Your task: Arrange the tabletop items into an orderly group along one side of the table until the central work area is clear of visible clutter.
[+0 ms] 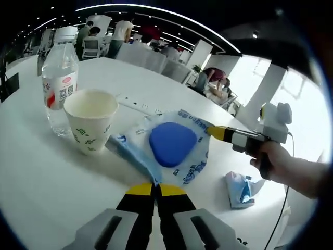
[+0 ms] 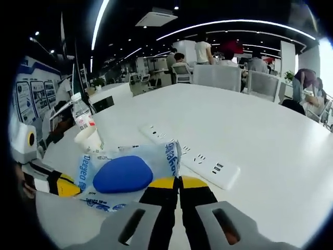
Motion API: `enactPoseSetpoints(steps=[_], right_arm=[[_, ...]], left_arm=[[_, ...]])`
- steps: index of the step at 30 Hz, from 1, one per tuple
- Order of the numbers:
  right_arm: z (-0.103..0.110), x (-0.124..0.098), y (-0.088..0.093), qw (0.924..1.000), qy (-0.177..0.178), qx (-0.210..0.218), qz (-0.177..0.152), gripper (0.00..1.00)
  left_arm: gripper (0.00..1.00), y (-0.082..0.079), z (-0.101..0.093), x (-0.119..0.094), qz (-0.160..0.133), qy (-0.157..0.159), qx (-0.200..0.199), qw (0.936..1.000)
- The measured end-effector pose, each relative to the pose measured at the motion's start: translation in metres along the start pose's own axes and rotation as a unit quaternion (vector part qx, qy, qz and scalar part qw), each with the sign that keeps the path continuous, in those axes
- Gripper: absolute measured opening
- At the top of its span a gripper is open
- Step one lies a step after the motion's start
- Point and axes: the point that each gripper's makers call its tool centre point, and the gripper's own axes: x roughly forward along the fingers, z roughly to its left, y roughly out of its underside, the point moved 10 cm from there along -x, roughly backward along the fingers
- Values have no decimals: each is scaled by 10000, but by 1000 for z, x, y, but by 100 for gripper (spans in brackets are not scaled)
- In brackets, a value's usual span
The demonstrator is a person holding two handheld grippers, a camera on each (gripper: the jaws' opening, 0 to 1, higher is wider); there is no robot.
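A: Holding the packet from both ends, are we?

B: Looks so. The left gripper (image 1: 154,188) has its fingers closed on the near edge of the blue-and-clear packet (image 1: 169,146), and the right gripper (image 2: 179,183) pinches the opposite edge, fingers together on the plastic. The blue pad inside sits in the middle, between the two grips.

A: Where does it belong?

B: My guess: beside the paper cup (image 1: 90,119) and the water bottle (image 1: 59,78), which already stand close together at the left of the counter (image 1: 47,177). The packet lies just right of the cup, its corner nearly touching it.

A: How to do it well?

B: Keep both pinches firm, lift level so the film doesn't sag, and slide it toward the cup without knocking it. It looks light and easy to tip.

A: Anything else loose?

B: A crumpled wrapper (image 1: 240,188) lies apart at the right, and a white power strip (image 2: 195,160) runs behind the packet.
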Motion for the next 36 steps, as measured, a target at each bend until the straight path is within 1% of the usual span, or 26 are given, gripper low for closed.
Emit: enactPoseSetpoints(steps=[3,7,8,9,10,11,13,17,18,20,23,27,29,32,33,36], right_arm=[[1,-10,-2,10000,67,43,-45,0],[2,-23,1,9996,195,151,-119,0],[4,-28,2,9995,226,179,-130,0],[6,-32,3,9993,258,219,-144,0],[8,-35,5,9992,282,246,-166,0],[9,-38,7,9990,292,281,-178,0],[12,-43,11,9987,321,330,-197,0],[22,-59,16,9975,450,488,-257,0],[21,-58,19,9973,471,501,-262,0],[25,-64,23,9965,519,586,-276,0],[31,-72,30,9951,616,705,-315,0],[43,-79,40,9929,726,878,-334,0],[48,-80,45,9923,755,922,-328,0],[57,-85,51,9905,828,1039,-356,0],[61,-89,53,9896,871,1078,-383,0],[66,-90,61,9870,971,1214,-420,0]], left_arm=[[0,-6,3,2,38,79,138,9999],[0,-14,8,1,98,193,277,9994],[0,-17,10,0,104,214,407,9989],[0,-18,10,-1,111,237,426,9987],[0,-19,12,-1,195,297,410,9985],[0,-20,14,0,199,299,426,9984],[0,-21,16,0,283,364,525,9976],[0,-23,19,0,401,479,688,9957],[0,-23,20,0,436,507,704,9953],[0,-24,22,0,450,535,859,9938],[0,-25,25,0,503,601,898,9929],[0,-28,30,0,581,674,1089,9901],[0,-29,33,1,629,689,1105,9895],[0,-31,36,0,653,711,1315,9866],[0,-32,36,-1,621,727,1396,9856],[0,-36,37,-2,590,769,1625,9819]])
